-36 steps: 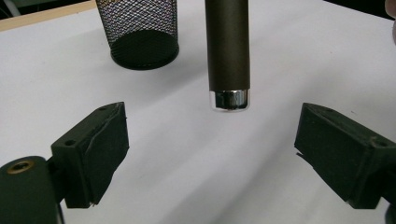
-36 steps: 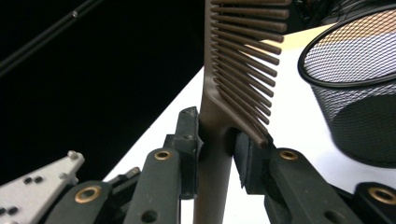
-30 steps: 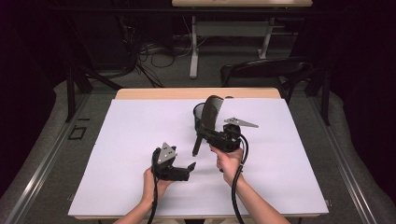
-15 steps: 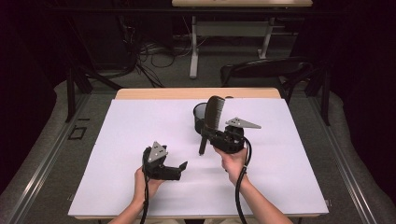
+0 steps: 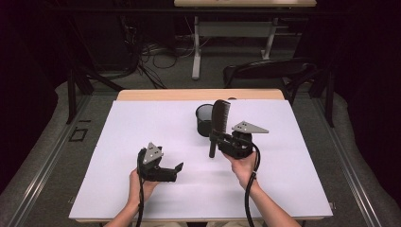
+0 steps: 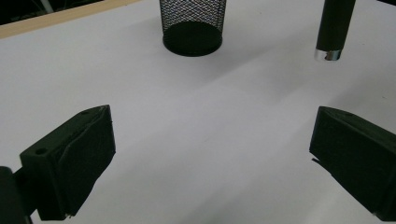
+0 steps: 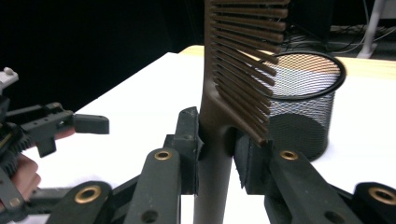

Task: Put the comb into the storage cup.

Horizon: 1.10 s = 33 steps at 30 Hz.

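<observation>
While the right gripper (image 5: 218, 138) clamps the comb (image 5: 217, 124) upright, the left gripper (image 5: 176, 169) hovers open.

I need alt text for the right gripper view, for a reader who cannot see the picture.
The right gripper clamps the handle of a dark comb, held upright with its teeth toward a black mesh cup standing behind it on the white table. At the left edge, the left gripper is in a hand, its jaws open.
</observation>
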Available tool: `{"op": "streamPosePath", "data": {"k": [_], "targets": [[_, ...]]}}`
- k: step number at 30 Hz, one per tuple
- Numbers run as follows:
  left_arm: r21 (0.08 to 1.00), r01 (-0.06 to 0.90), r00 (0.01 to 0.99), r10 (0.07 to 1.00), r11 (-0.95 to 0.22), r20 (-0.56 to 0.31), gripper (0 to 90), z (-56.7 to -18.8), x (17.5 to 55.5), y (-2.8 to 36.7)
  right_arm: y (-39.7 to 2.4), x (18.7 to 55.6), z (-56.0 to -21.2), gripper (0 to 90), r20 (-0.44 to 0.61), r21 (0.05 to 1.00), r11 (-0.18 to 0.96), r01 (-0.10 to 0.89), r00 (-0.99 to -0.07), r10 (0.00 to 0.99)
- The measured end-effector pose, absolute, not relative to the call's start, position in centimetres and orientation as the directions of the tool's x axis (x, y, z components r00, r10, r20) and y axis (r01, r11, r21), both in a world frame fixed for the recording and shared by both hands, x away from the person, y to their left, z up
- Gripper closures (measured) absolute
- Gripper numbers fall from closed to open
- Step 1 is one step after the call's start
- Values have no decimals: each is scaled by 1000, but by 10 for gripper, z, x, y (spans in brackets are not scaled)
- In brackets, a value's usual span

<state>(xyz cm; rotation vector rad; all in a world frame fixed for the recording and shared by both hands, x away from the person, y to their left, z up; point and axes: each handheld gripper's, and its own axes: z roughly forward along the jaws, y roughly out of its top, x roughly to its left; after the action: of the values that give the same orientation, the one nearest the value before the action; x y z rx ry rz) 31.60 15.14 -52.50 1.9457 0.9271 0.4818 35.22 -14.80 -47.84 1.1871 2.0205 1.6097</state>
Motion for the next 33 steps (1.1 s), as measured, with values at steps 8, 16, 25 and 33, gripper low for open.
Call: {"op": "streamPosePath", "data": {"k": [8,16,25,33], "targets": [[857,412,634,773,-311,-24,2,-525,312,162,-158,348,-475,731,209,918,63,392,-614,761],[856,413,625,781,-310,-18,2,-526,309,170,-172,347,-474,731,175,920,86,381,-600,781],[868,404,606,795,-290,-16,2,-526,311,178,-180,346,-470,731,116,929,122,349,-588,800],[869,402,605,796,-290,-14,2,-527,312,181,-188,348,-465,731,94,931,133,340,-576,812]]}}
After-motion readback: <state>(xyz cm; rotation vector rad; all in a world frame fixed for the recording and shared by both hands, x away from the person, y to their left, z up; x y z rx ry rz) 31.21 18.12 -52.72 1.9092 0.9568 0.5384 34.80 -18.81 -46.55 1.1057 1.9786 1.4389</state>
